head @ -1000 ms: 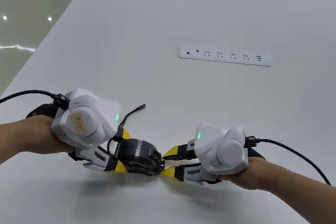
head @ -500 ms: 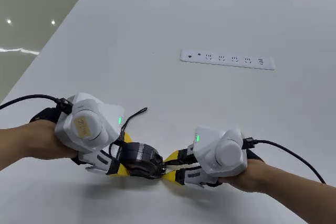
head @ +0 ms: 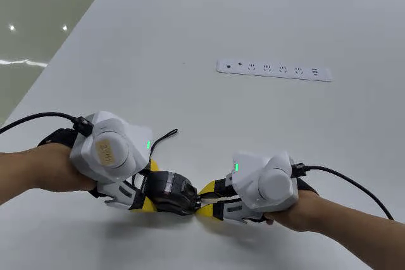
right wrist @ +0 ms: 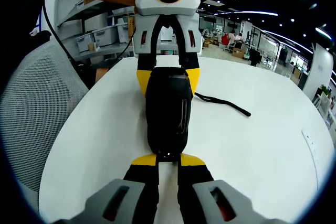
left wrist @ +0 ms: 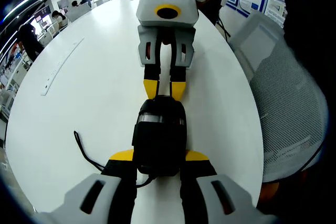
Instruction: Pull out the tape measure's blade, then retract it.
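A black tape measure (head: 169, 191) lies low over the white table (head: 190, 30) near its front edge. My left gripper (head: 150, 185) is shut on its case from the left, a yellow tip on each side (left wrist: 159, 156). My right gripper (head: 205, 199) faces it from the right. Its yellow tips stand close together at the case's mouth, pinched on the small blade hook (right wrist: 167, 156). No length of blade shows outside the case. In the right gripper view the case (right wrist: 168, 108) stands between my right gripper (right wrist: 167, 159) and the left gripper (right wrist: 168, 80).
The tape measure's black wrist strap (head: 161, 138) trails on the table behind the left gripper. A white power strip (head: 273, 69) lies farther back, right of the middle. The table's left edge drops to a shiny floor (head: 38, 17). Cables run back from both grippers.
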### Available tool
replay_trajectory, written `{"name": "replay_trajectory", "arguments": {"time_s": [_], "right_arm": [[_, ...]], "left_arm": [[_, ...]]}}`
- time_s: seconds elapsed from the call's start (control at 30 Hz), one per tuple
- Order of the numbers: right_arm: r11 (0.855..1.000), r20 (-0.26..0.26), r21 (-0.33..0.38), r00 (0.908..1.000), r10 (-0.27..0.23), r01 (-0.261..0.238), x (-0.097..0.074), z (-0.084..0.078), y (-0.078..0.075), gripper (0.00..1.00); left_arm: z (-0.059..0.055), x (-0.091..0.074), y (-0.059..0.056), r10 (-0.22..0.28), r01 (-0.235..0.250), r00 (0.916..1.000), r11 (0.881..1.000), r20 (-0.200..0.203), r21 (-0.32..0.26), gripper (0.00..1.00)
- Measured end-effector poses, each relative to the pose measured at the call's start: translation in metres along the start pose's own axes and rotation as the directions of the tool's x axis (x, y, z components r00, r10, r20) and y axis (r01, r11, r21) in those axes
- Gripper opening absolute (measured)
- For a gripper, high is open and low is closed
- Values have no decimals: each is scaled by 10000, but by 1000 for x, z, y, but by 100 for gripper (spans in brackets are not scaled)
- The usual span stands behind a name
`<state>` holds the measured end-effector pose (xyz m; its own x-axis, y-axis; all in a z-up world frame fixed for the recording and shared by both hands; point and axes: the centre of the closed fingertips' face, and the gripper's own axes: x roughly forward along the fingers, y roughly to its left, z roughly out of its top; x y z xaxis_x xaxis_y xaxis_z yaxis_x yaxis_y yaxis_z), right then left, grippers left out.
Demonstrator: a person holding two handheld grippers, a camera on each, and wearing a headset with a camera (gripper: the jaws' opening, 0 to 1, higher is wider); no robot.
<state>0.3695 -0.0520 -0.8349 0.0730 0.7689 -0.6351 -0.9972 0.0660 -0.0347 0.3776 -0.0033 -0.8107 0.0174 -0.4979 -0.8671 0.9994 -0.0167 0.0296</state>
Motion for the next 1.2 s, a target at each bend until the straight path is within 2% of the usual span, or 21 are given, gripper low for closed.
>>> {"name": "replay_trajectory", "arguments": {"time_s": [0.73,1.2], "right_arm": [[9997,104,-222,9998,144,-142,-2,2,1,10],[9990,185,-384,9995,246,-239,-11,2,0,10]], "left_arm": [[-3,0,0,-24,34,9995,9996,-323,293,26],[-6,-2,0,86,-79,9995,9997,-308,220,26]]}}
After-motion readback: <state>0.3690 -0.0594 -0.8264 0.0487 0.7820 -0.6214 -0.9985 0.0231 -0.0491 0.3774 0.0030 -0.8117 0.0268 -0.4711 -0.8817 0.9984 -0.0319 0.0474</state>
